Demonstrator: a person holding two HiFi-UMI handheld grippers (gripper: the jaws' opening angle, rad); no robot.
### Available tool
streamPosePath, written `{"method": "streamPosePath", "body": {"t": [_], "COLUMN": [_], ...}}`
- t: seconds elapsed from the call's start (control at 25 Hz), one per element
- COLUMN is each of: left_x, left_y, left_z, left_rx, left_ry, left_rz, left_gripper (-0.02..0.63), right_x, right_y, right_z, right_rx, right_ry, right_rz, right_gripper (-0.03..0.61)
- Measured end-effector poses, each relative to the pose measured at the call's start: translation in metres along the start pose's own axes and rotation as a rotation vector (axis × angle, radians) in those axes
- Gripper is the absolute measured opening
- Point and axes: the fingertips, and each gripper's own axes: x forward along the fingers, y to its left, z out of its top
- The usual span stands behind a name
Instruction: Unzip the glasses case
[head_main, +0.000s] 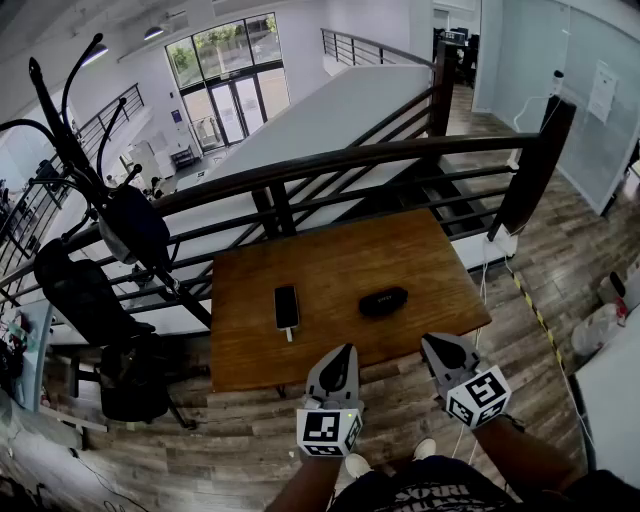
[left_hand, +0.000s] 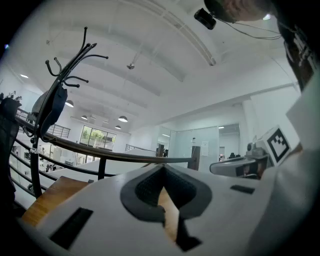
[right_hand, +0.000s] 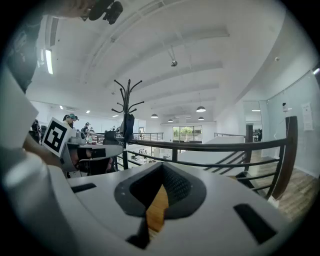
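In your head view, the glasses case (head_main: 383, 301) is a small, dark, rounded oblong lying flat on the wooden table (head_main: 330, 260), a little right of centre. It looks shut, but its zip is too small to make out. A dark phone (head_main: 287, 306) lies apart to its left. Your left gripper (head_main: 346, 350) and right gripper (head_main: 433, 343) hover over the table's near edge. Neither touches the case, and the right one is nearer to it.

In your left gripper view, the left gripper (left_hand: 162, 169) has its jaws pressed together at the tips, holding nothing. A sliver of table wood shows below them.

In your right gripper view, the right gripper (right_hand: 161, 172) is likewise closed tip to tip and holds nothing. Wood shows through the gap beneath.
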Motion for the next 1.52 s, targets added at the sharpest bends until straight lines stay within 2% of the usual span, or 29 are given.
{"method": "streamPosePath", "body": {"t": [0.48,0.8,1.08,1.28,1.4,1.52], "left_x": [-0.003,0.034,0.090,0.163,0.216,0.262], "left_y": [0.023,0.028,0.055,0.059,0.054,0.049], "left_z": [-0.011,-0.038,-0.086,-0.116,-0.143,-0.178], "left_rx": [-0.019,-0.018,-0.001,0.027,0.051,0.063], "left_ry": [0.020,0.086,0.203,0.284,0.357,0.472], "left_rz": [-0.037,-0.063,-0.055,-0.063,-0.106,-0.181], "left_gripper": [0.005,0.005,0.005,0.005,0.005,0.005], "right_x": [0.011,0.030,0.074,0.111,0.134,0.158], "right_y": [0.019,-0.019,-0.069,-0.127,-0.161,-0.190], "right_z": [-0.010,-0.038,-0.091,-0.125,-0.158,-0.189], "right_rx": [0.040,0.092,0.140,0.126,0.113,0.108], "right_ry": [0.008,0.062,0.161,0.234,0.321,0.403], "right_rz": [-0.033,-0.075,-0.082,-0.062,-0.032,-0.003], "right_gripper": [-0.002,-0.002,0.000,0.000,0.000,0.000]}}
